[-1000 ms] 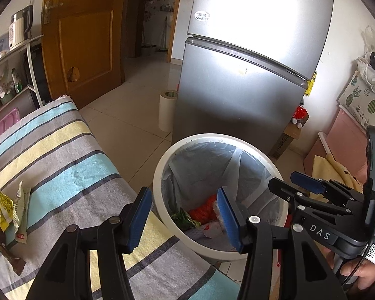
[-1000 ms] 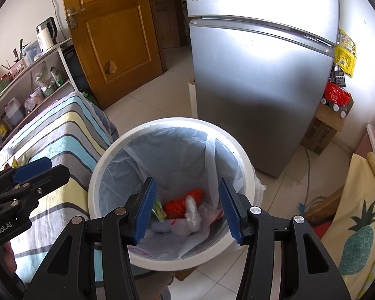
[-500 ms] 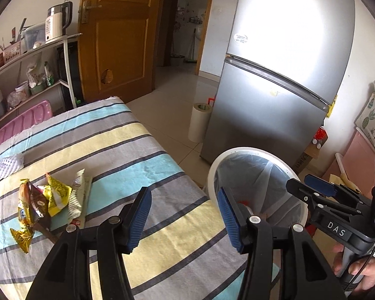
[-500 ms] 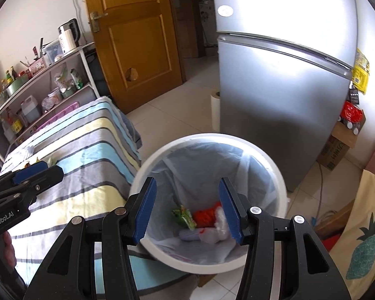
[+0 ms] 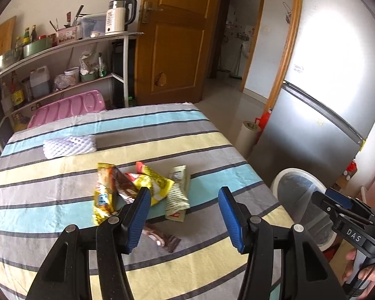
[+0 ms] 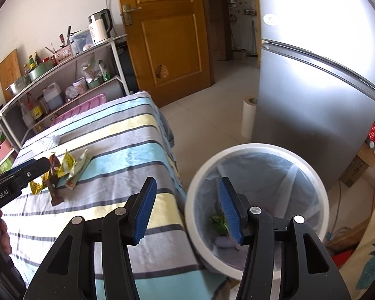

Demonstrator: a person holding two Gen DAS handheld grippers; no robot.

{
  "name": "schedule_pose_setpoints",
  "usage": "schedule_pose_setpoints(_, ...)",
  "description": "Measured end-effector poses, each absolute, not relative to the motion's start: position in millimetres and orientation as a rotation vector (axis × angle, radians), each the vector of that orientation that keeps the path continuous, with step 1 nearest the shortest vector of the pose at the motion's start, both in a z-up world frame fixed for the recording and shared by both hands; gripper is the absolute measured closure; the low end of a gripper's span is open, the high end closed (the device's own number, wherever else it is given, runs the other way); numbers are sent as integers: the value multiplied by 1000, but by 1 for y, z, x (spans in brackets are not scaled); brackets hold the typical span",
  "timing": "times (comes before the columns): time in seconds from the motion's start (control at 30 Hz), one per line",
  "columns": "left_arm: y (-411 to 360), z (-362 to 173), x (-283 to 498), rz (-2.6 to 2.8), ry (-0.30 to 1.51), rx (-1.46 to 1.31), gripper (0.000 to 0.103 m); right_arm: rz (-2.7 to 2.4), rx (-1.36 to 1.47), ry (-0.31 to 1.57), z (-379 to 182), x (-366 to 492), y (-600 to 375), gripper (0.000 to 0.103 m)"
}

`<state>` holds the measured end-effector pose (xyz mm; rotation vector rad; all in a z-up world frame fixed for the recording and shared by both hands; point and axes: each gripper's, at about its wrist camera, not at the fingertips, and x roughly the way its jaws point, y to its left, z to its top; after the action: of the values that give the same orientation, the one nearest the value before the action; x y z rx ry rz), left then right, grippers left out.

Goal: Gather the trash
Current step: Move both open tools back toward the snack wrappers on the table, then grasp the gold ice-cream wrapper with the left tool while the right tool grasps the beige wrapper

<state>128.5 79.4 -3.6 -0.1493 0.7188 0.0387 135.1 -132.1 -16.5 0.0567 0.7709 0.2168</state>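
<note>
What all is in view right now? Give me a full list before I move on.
snack wrappers: a pile of about five, yellow, brown and cream, mid-table
foam net sleeve: one, white, far side of table
striped cloth: one, blue, grey and yellow, covers the table
trash bin: one, white with clear liner, on the floor at the table's corner; green and pale trash inside
fridge: one, silver, behind the bin
paper roll: one, white, on the floor by the fridge
door: one, brown wood
shelf rack: one, metal; kettle, bottles, bowls
left gripper: open, empty, over the table
right gripper: open, empty, by the bin
</note>
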Motion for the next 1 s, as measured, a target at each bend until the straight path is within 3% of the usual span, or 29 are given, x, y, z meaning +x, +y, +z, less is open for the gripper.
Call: schedule_pose_setpoints(1.0,195,-26,122,161,802,-251,43,512,-14,889,-35,186,13,50)
